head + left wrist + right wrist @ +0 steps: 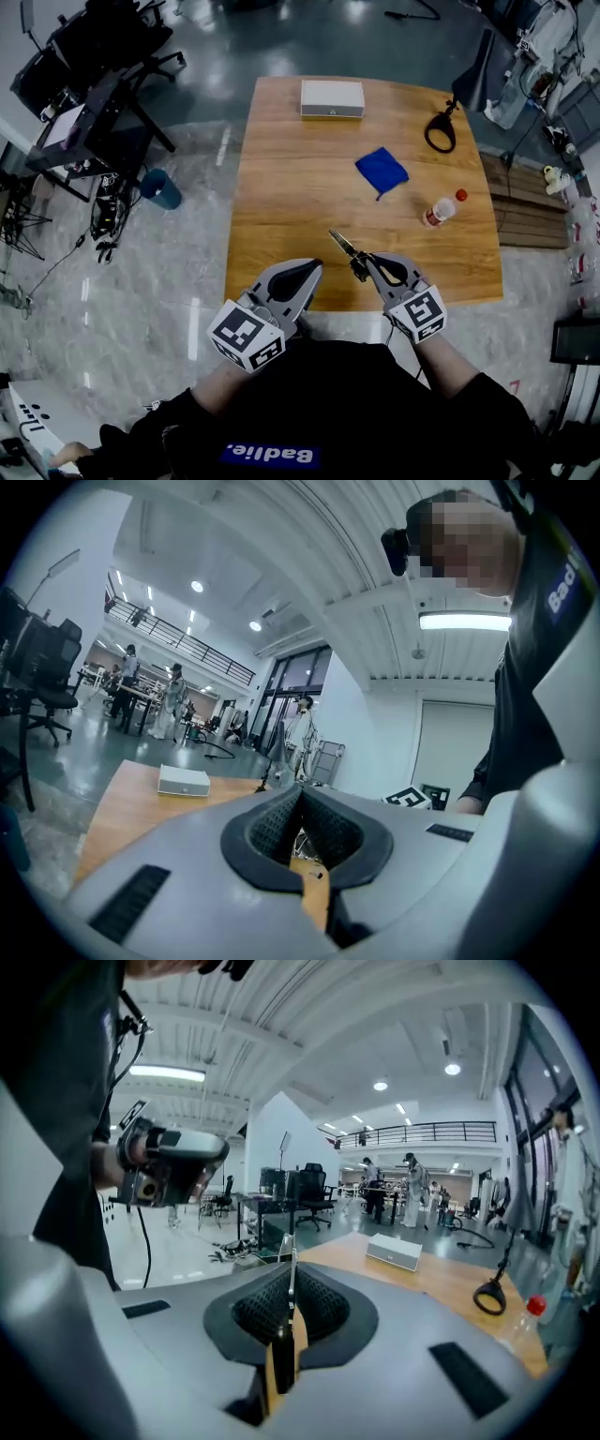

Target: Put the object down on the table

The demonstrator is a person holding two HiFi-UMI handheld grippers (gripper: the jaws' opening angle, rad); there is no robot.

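Observation:
My right gripper (365, 263) is shut on a pair of scissors (345, 247) above the near edge of the wooden table (281, 216). The metal blades point away to the upper left, over the table. In the right gripper view the thin blade stands up between the closed pads and the black handle (282, 1359) sits low in the jaws. My left gripper (302, 274) hovers just left of it at the table's near edge, shut with nothing in it; its pads (281, 822) meet in the left gripper view.
A white box (332, 97) lies at the far edge. A blue cloth (381, 171), a black loop-shaped tool (440, 131) and a red-capped bottle (442, 209) are on the right half. Office chairs and a blue bin (161, 188) stand on the floor to the left.

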